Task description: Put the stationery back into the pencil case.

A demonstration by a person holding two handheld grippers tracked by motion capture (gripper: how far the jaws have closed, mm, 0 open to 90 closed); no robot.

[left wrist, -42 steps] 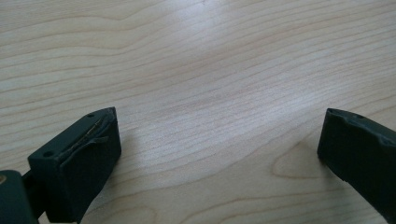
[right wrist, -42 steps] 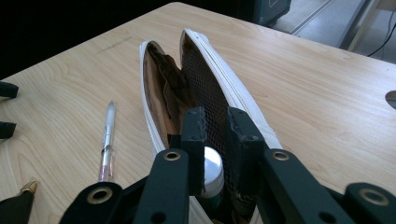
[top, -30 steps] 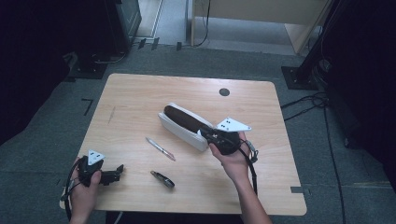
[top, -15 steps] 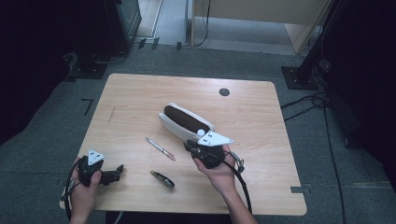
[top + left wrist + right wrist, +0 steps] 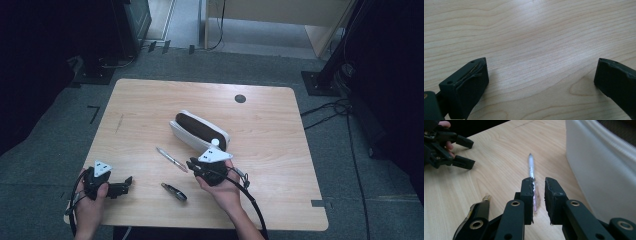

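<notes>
Right gripper point(image 5: 539, 192) over pen point(image 5: 532, 168) beside pouch point(image 5: 199, 131), jaws narrow, not gripping yet. We centre pen, lower, squeeze. Left gripper point(image 5: 122, 186) wide, idle.

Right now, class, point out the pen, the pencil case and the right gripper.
pen point(image 5: 531, 166), right gripper view, on its silver barrel.
pencil case point(image 5: 186, 135), high view, on its white side wall.
right gripper point(image 5: 539, 185), right gripper view, midway between its fingertips.

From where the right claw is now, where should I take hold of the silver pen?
Grip the pen at its near, pinkish end, coming straight down from above. It lies flat on the table, running lengthwise away between the right claw jaws, which look narrowly open, so they can close across its thin barrel.
</notes>
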